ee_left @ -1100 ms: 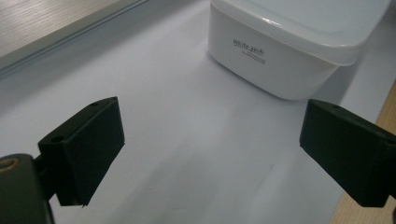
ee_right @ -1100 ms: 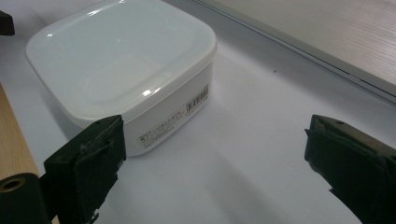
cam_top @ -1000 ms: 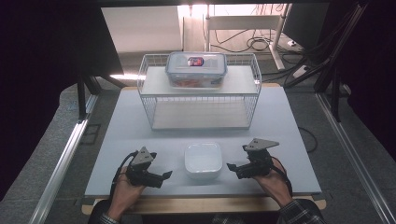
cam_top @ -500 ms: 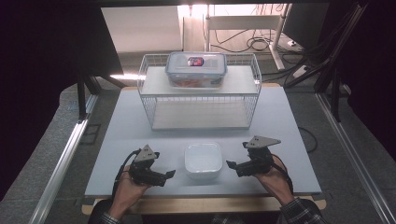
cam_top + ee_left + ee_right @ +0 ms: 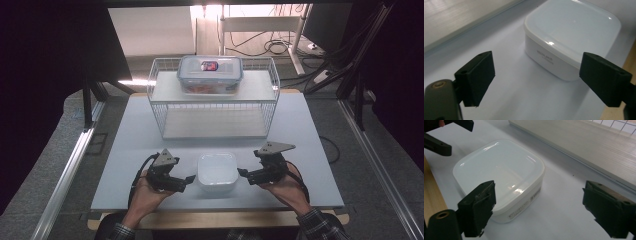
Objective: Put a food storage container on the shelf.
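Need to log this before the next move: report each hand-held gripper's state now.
Left hand-held gripper: open, jaws just closing a little, nothing between them.
Right hand-held gripper: open, likewise, beside the white lidded container.

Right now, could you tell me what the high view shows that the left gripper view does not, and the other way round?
The high view alone takes in the wire rack with the clear lidded container on top, plus both hands and the right gripper. The left gripper view alone gives a close look at faint lettering on the white box's side wall. Both show the white lidded box on the table and the left gripper, jaws open and short of the box.
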Demonstrator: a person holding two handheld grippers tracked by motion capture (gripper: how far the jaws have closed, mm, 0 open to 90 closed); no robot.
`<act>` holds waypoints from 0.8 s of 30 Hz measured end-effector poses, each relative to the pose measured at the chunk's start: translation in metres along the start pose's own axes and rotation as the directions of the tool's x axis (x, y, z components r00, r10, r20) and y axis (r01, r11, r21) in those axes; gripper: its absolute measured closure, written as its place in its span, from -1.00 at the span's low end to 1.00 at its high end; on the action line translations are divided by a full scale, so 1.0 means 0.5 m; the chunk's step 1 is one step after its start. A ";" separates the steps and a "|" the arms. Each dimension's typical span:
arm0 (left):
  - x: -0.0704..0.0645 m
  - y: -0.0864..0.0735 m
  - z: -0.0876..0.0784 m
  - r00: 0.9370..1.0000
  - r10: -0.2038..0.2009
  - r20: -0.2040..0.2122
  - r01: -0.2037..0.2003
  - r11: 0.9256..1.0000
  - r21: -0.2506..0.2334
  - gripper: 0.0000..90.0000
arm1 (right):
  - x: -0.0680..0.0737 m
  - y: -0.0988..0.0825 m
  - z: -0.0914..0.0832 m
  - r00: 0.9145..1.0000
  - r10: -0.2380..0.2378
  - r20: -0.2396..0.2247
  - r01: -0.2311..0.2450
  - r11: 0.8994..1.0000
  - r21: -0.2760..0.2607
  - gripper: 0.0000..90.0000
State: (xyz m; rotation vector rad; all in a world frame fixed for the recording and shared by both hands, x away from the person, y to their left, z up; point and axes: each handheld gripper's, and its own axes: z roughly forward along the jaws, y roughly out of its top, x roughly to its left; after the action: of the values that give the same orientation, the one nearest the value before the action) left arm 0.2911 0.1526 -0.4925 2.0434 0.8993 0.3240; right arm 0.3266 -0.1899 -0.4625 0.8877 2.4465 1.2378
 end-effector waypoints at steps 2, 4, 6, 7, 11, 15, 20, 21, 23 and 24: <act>0.003 0.005 0.003 1.000 -0.016 0.014 0.016 1.000 -0.010 -0.67 | 0.000 0.004 0.002 1.000 -0.002 -0.010 0.002 1.000 0.009 -0.65; 0.007 0.013 0.008 0.999 -0.023 0.023 0.023 1.000 -0.017 -0.66 | 0.001 0.007 0.007 1.000 0.003 -0.018 -0.003 1.000 0.019 -0.60; 0.009 0.020 0.014 0.999 -0.028 0.037 0.029 0.999 -0.023 -0.65 | 0.002 0.008 0.014 0.999 0.003 -0.032 -0.002 1.000 0.027 -0.59; 0.010 0.024 0.018 0.999 -0.027 0.047 0.028 0.999 -0.021 -0.65 | 0.003 0.009 0.018 0.999 0.007 -0.038 -0.005 0.999 0.036 -0.59; 0.010 0.038 0.044 0.995 -0.045 0.084 0.045 0.999 -0.004 -0.69 | 0.003 0.013 0.039 0.998 0.026 -0.065 -0.022 0.998 0.057 -0.60; 0.008 0.041 0.078 0.991 -0.065 0.118 0.062 0.997 0.035 -0.75 | 0.003 0.015 0.063 0.994 0.051 -0.098 -0.044 0.996 0.077 -0.64; 0.010 0.033 0.093 0.972 -0.120 0.204 0.113 0.993 0.047 -0.67 | 0.007 0.007 0.088 0.986 0.095 -0.140 -0.077 0.988 0.132 -0.62; 0.009 0.031 0.095 0.966 -0.133 0.222 0.126 0.991 0.046 -0.61 | 0.006 0.007 0.089 0.982 0.110 -0.153 -0.089 0.986 0.139 -0.57; 0.007 0.027 0.095 0.956 -0.165 0.243 0.156 0.986 0.057 -0.58 | 0.006 0.006 0.089 0.972 0.140 -0.187 -0.111 0.981 0.158 -0.49; 0.007 0.025 0.093 0.953 -0.176 0.246 0.166 0.984 0.063 -0.57 | 0.008 0.006 0.088 0.969 0.157 -0.188 -0.126 0.978 0.168 -0.47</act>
State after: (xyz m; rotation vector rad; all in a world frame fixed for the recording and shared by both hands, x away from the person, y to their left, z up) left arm 0.3236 0.1221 -0.5107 1.9737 0.9228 -0.0482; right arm 0.3458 -0.1580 -0.4866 1.0426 2.7108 1.2530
